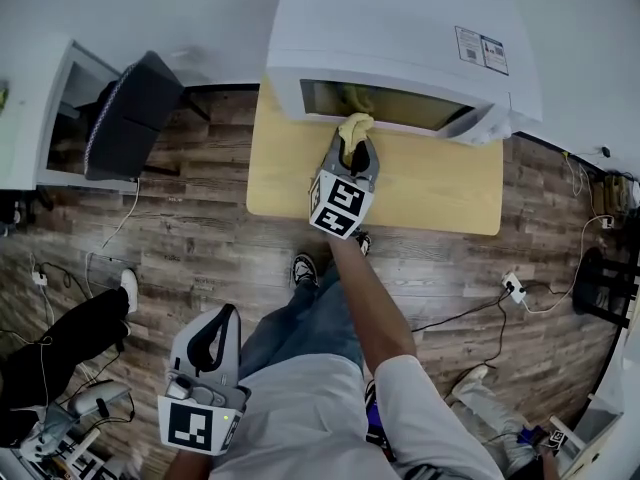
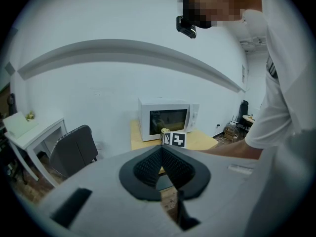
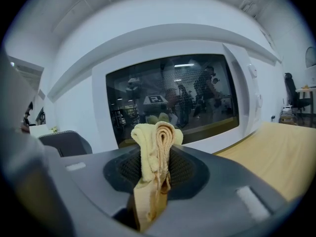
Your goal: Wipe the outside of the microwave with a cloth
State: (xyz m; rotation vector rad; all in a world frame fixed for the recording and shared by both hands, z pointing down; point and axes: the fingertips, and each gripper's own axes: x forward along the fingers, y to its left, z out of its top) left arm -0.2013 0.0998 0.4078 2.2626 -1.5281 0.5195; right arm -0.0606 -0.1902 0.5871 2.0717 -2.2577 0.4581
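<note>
From above, the right gripper (image 1: 352, 150) pinches a folded yellow terry cloth (image 1: 355, 125) right at the door of the boxy white microwave (image 1: 400, 28) ahead of it. In its own view the left gripper (image 2: 162, 149) has its jaws closed on nothing, with the microwave far ahead. The right gripper view shows the cloth near the dark glass window (image 3: 173, 102); I think the door wipe is starting, and next needs a press forward and a sideways sweep.

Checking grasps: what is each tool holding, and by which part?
The right tool clamps the bunched yellow cloth mid-length; the left tool is shut, empty.

Floor (image 1: 200, 238): wood planks | walls (image 1: 150, 8): white | desk (image 1: 440, 188): light wood, under right fingers (image 1: 371, 160) | chair (image 1: 135, 113): dark, well left of fingers
</note>
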